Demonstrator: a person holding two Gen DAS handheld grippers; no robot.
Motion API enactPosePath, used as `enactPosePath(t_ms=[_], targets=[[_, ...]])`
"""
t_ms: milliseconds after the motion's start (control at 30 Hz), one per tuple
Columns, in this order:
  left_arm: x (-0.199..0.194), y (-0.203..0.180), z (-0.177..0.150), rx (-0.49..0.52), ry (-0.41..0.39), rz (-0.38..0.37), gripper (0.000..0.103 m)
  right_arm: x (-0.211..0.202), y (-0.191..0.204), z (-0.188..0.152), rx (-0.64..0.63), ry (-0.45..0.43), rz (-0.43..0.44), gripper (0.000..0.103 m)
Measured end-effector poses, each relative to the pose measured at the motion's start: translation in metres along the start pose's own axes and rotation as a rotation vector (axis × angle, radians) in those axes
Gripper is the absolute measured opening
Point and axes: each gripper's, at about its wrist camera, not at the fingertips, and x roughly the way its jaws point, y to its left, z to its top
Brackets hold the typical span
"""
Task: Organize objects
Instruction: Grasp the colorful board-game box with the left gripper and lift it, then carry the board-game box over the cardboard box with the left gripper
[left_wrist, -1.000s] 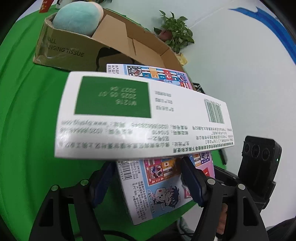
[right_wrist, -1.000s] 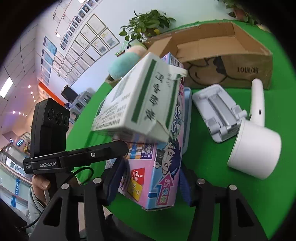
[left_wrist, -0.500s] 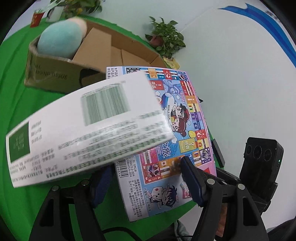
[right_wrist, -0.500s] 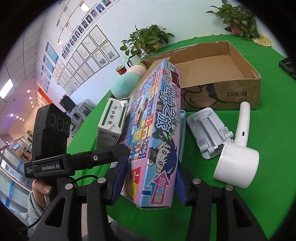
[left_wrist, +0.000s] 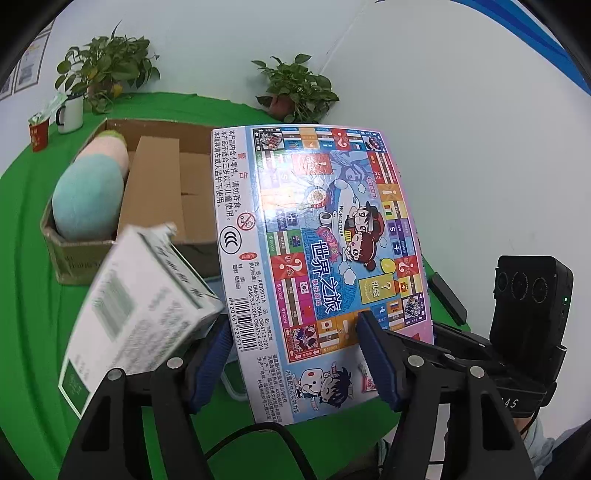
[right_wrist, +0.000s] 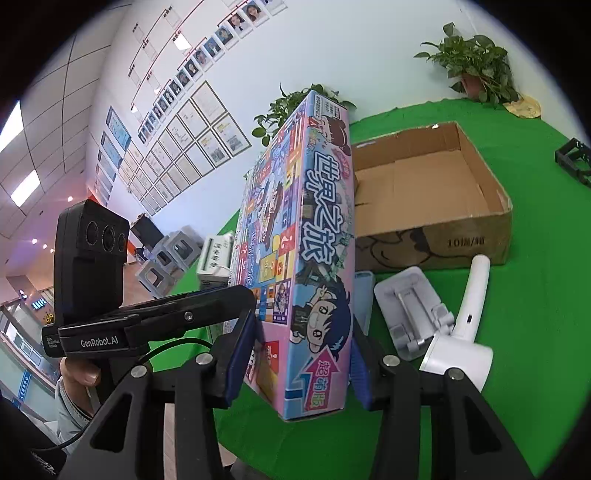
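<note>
A colourful board-game box (right_wrist: 314, 258) stands tilted up on its narrow end over the green table. My right gripper (right_wrist: 303, 332) is shut on its lower end, with one pad on each wide face. In the left wrist view the same game box (left_wrist: 325, 240) shows its printed face behind my left gripper (left_wrist: 291, 325). The left jaws are closing, with only the box's wide face behind them and nothing pinched between the pads. A white and green carton (left_wrist: 147, 306) tumbles, blurred, at the left. It also shows behind the game box as the carton (right_wrist: 216, 254).
An open cardboard box (right_wrist: 461, 229) sits behind, with a teal plush toy (left_wrist: 88, 199) in one end. A white handheld device (right_wrist: 465, 332) and a white folding stand (right_wrist: 410, 306) lie to the right. Potted plants (left_wrist: 295, 96) and a mug (left_wrist: 70, 110) line the far edge.
The game box has tipped up from lying flat to standing on end. The white and green carton that lay on it has slid off to the left. Both grippers have risen.
</note>
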Motion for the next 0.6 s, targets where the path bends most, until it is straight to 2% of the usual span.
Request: enactPosePath(t_ms=[33, 133, 367, 600], targets=[[-0.014, 0.002, -0.010, 0.005, -0.006, 0.002, 0.065, -0.001, 0.000, 0.002, -0.003, -0.007, -0.001, 0.046], [-0.022, -0.006, -0.001, 0.017, -0.024, 0.010, 0.065, -0.003, 0.000, 0.011, -0.019, -0.029, -0.004, 0.046], [-0.024, -0.017, 0.040, 0.054, -0.058, 0.037, 0.065, -0.003, 0.000, 0.034, -0.052, -0.081, 0.007, 0.045], [-0.013, -0.006, 0.088, 0.068, -0.056, 0.065, 0.065, 0.011, -0.008, 0.060, -0.058, -0.107, 0.026, 0.045]])
